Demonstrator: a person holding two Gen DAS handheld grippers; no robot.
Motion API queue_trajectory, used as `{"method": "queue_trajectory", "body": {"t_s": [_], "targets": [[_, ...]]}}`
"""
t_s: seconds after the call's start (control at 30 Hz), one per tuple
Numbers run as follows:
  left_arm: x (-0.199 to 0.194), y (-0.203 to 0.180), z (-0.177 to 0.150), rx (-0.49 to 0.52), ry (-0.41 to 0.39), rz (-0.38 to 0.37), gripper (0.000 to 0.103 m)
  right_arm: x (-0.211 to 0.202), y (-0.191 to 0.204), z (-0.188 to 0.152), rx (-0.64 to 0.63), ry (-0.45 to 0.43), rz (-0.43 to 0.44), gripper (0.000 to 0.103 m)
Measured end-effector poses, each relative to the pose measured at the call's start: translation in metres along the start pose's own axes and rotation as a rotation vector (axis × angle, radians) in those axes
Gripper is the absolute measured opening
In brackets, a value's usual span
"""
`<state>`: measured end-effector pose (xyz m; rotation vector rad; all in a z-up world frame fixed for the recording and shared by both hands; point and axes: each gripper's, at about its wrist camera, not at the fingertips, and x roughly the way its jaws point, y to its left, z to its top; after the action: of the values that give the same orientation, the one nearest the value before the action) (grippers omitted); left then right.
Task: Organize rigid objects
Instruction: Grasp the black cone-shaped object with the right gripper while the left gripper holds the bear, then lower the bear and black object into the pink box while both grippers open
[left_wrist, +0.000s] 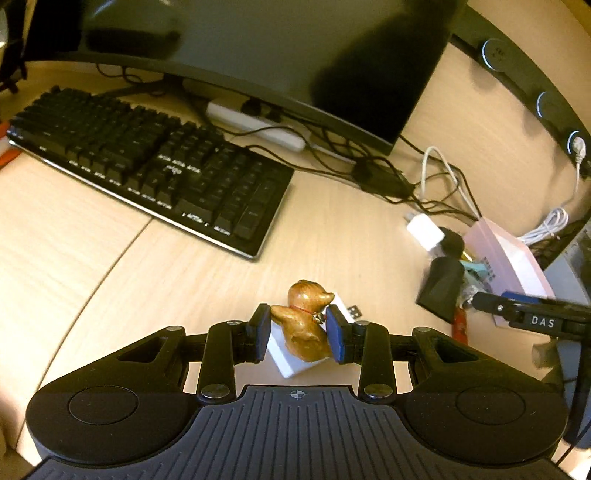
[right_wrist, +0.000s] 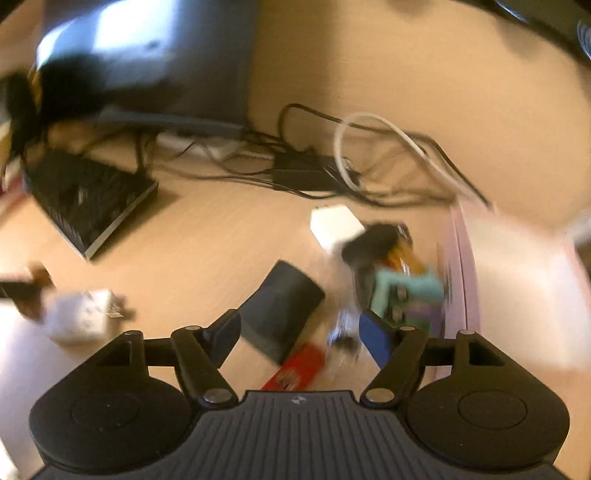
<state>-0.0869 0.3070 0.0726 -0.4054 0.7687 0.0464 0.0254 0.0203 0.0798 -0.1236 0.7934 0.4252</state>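
My left gripper is shut on a small glossy brown animal figurine with a red collar, low in the left wrist view. Under the figurine a white plug adapter lies on the desk. In the blurred right wrist view my right gripper stands open over a pile: a black box, a red flat pack, a teal piece and a white charger. Nothing is pressed between its pads. The left wrist view shows that gripper's finger at the right, by the same black box.
A black keyboard and a dark monitor fill the back left. A white power strip and tangled cables lie behind. A pink box stands right of the pile. Bare wooden desk stretches to the left.
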Motion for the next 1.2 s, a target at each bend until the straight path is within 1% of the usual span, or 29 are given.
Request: {"method": "queue_trajectory", "body": {"t_s": [0.03, 0.13, 0.2, 0.27, 0.33, 0.43, 0.47, 0.5, 0.53, 0.57, 0.63, 0.7, 0.83, 0.93, 1.0, 1.1, 1.2], "targets": [[-0.001, -0.001, 0.001, 0.001, -0.004, 0.001, 0.036, 0.001, -0.002, -0.002, 0.037, -0.004, 0.0, 0.078], [-0.012, -0.002, -0.001, 0.003, -0.013, -0.002, 0.036, 0.022, -0.002, -0.006, 0.123, -0.001, -0.045, 0.078], [-0.022, -0.005, -0.004, 0.011, -0.017, -0.008, 0.036, 0.045, -0.001, -0.004, 0.2, 0.001, -0.069, 0.078], [-0.029, -0.007, -0.01, 0.024, -0.017, -0.007, 0.036, 0.054, 0.006, -0.002, 0.241, -0.019, -0.068, 0.079], [-0.037, -0.008, -0.016, 0.039, -0.013, -0.005, 0.036, 0.062, 0.017, 0.001, 0.219, -0.042, -0.083, 0.079], [-0.044, -0.01, -0.021, 0.064, -0.004, -0.004, 0.036, 0.08, 0.037, 0.005, 0.131, -0.049, -0.12, 0.079], [-0.046, -0.012, -0.023, 0.08, -0.003, -0.007, 0.036, 0.081, 0.04, 0.005, 0.109, -0.053, -0.118, 0.077], [-0.048, -0.014, -0.024, 0.098, -0.001, -0.011, 0.036, 0.084, 0.044, 0.006, 0.084, -0.053, -0.113, 0.074], [-0.048, -0.017, -0.025, 0.118, 0.001, -0.016, 0.036, 0.084, 0.046, 0.008, 0.068, -0.049, -0.104, 0.058], [-0.048, -0.021, -0.026, 0.136, 0.004, -0.022, 0.036, 0.082, 0.047, 0.01, 0.056, -0.043, -0.087, 0.049], [-0.045, -0.03, -0.026, 0.17, 0.02, -0.045, 0.036, 0.068, 0.047, 0.012, 0.054, -0.051, -0.03, 0.049], [-0.042, -0.042, -0.028, 0.212, 0.039, -0.081, 0.036, 0.042, 0.049, 0.009, 0.021, -0.083, -0.001, 0.048], [-0.027, -0.081, -0.034, 0.332, 0.124, -0.209, 0.036, -0.022, 0.04, -0.002, -0.036, -0.131, 0.002, 0.048], [-0.013, -0.116, -0.042, 0.414, 0.185, -0.316, 0.036, -0.065, 0.014, -0.018, -0.013, -0.14, -0.048, 0.049], [-0.005, -0.144, -0.045, 0.466, 0.199, -0.378, 0.036, -0.09, -0.008, -0.03, 0.028, -0.138, -0.1, 0.049], [0.007, -0.191, -0.039, 0.521, 0.189, -0.437, 0.036, -0.128, -0.046, -0.053, 0.096, -0.141, -0.172, 0.049], [0.015, -0.24, -0.022, 0.554, 0.14, -0.499, 0.036, -0.159, -0.08, -0.078, 0.14, -0.16, -0.249, 0.049]]}}
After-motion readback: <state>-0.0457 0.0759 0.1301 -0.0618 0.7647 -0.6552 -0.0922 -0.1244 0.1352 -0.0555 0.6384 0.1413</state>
